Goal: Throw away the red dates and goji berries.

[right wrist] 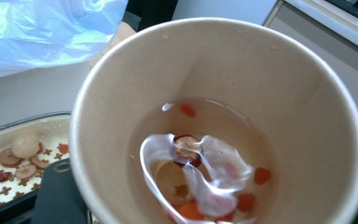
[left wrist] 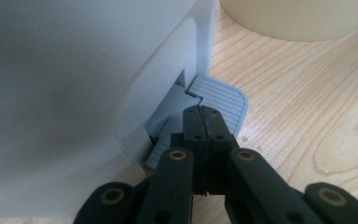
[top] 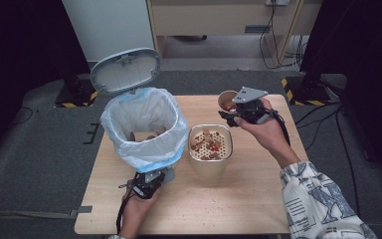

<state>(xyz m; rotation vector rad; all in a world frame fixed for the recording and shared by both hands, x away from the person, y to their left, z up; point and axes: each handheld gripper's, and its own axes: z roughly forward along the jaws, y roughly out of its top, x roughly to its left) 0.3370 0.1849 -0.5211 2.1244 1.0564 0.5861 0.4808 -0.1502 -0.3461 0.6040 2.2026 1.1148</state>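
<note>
Paper, thin-walled and tan, makes up the cup (top: 227, 100) that the right claw (top: 235, 112) grips by its rim near the far edge of the counter (top: 258, 199), raised off the wood beyond the strainer bowl (top: 210, 149); in the right gripper view the cup (right wrist: 223, 93) is tilted toward the camera and holds cloudy liquid with red berries, slices of fruit and a limp scrap of clear film; so it will likely handle as light but sloshing, soft enough to buckle if squeezed hard, and damp paper may slip; I judge the best hold is the one it has, one finger inside and one outside the stiff rolled rim, with the pour made slowly so the load does not shift. The left claw (left wrist: 204, 122) is fully closed with nothing between its pads, its tip pressing down on the grey ribbed pedal (left wrist: 223, 100) of the white bin (top: 144, 124) toward the near left of the counter; the lid (top: 125, 69) stands up and the blue liner (top: 151, 159) is open; the pedal looks stiff and springy, so steady downward pressure near its middle should keep the lid raised; a slide off its smooth edge would likely let the lid fall.
</note>
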